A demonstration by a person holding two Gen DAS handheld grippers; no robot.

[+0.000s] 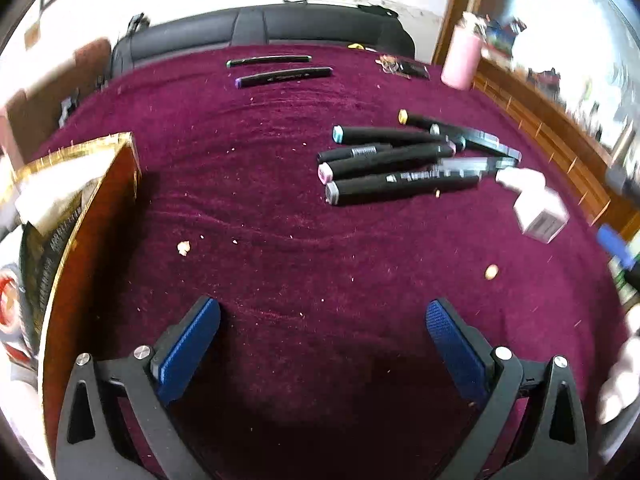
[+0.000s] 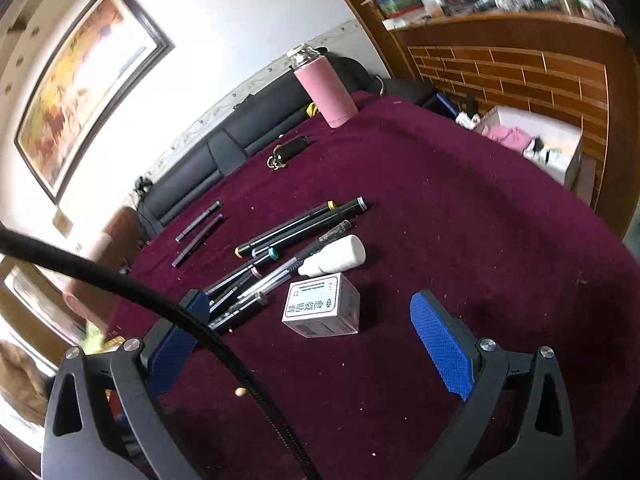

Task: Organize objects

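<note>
A heap of black markers (image 1: 400, 160) lies on the maroon tablecloth (image 1: 280, 240), right of centre; it also shows in the right wrist view (image 2: 256, 276). Two more markers (image 1: 280, 70) lie side by side at the far edge. A white bottle (image 2: 334, 258) and a small white box (image 2: 322, 310) lie beside the heap. My left gripper (image 1: 322, 316) is open and empty, above bare cloth, short of the heap. My right gripper (image 2: 308, 316) is open and empty, with the box just ahead between its fingers.
A gold and brown box (image 1: 76, 216) stands at the left. A pink flask (image 2: 326, 90) and a black key case (image 2: 290, 150) sit at the far edge. A black cable (image 2: 168, 312) crosses the right wrist view. A wooden wall is to the right.
</note>
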